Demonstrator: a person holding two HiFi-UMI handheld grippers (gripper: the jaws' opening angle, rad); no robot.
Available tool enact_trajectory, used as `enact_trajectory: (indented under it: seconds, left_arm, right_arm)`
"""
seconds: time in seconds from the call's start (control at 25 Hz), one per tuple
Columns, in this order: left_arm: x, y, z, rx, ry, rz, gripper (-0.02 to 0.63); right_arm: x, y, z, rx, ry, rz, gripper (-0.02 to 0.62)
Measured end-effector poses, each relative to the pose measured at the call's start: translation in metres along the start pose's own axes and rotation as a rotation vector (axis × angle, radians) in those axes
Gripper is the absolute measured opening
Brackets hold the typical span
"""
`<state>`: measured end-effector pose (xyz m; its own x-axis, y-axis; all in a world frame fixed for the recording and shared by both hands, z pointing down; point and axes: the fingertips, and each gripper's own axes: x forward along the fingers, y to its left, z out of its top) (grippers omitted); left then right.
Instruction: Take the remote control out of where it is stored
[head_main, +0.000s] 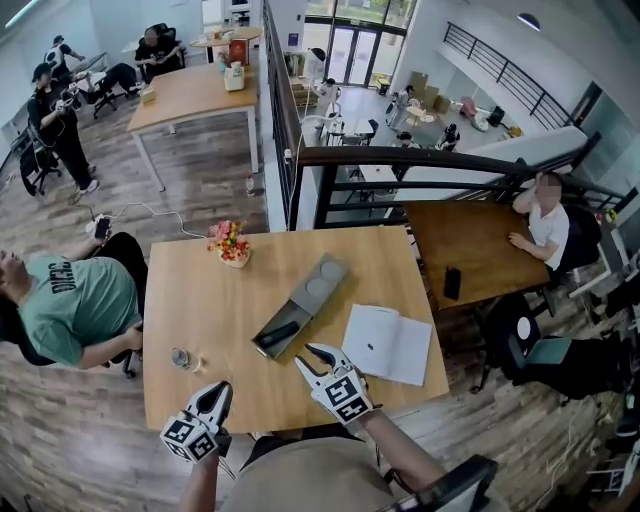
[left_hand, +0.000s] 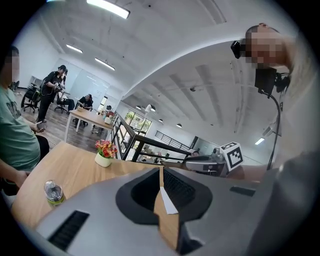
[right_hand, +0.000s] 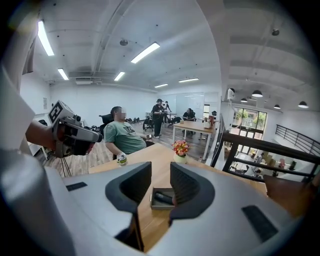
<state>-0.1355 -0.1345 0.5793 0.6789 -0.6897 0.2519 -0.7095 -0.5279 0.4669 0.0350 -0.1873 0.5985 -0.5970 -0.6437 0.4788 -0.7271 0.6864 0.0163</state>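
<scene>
A long grey storage box (head_main: 312, 291) lies at an angle in the middle of the wooden table (head_main: 200, 300). The black remote control (head_main: 279, 334) rests in its near end. My right gripper (head_main: 305, 355) hovers just in front of that end, open and holding nothing. In the right gripper view the box (right_hand: 159, 204) and the remote (right_hand: 161, 198) show between the spread jaws of the right gripper (right_hand: 160, 185). My left gripper (head_main: 218, 392) hangs over the table's front edge, shut and empty. In its own view the left gripper (left_hand: 161, 185) shows only a sliver of table.
An open white booklet (head_main: 388, 343) lies right of the box. A flower pot (head_main: 231, 243) stands at the far edge, and a small bottle (head_main: 181, 358) at the front left. A person in a green shirt (head_main: 75, 300) sits at the table's left side. A railing (head_main: 400, 160) runs behind.
</scene>
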Motion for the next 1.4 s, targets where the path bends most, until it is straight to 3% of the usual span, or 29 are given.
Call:
enact_trajectory:
  seconds: [0.24,0.6,0.8,1.0,1.24,1.4]
  left_arm:
    - [0.025,-0.005,-0.006,-0.017,0.020,0.045,0.005]
    - [0.053,-0.005,-0.009,-0.034,0.018,0.123,0.006]
    - [0.063,-0.004,-0.016,-0.035,0.035,0.158,0.005]
    - [0.072,0.001,-0.024,-0.062,0.047,0.185,0.005]
    - [0.086,0.013,-0.034,-0.081,0.061,0.191,0.006]
    - [0.090,0.026,-0.037,-0.093,0.056,0.185,0.006]
  right_arm:
    - [0.010,-0.032,-0.005,-0.066,0.031,0.042,0.103]
    - [0.050,-0.059,-0.028,-0.185,0.107,0.184,0.103]
    - [0.079,-0.066,-0.040,-0.233,0.118,0.275,0.104]
    - [0.106,-0.067,-0.049,-0.199,0.142,0.372,0.137]
    - [0.135,-0.070,-0.068,-0.231,0.220,0.434,0.167]
    - [0.155,-0.065,-0.082,-0.306,0.275,0.464,0.167]
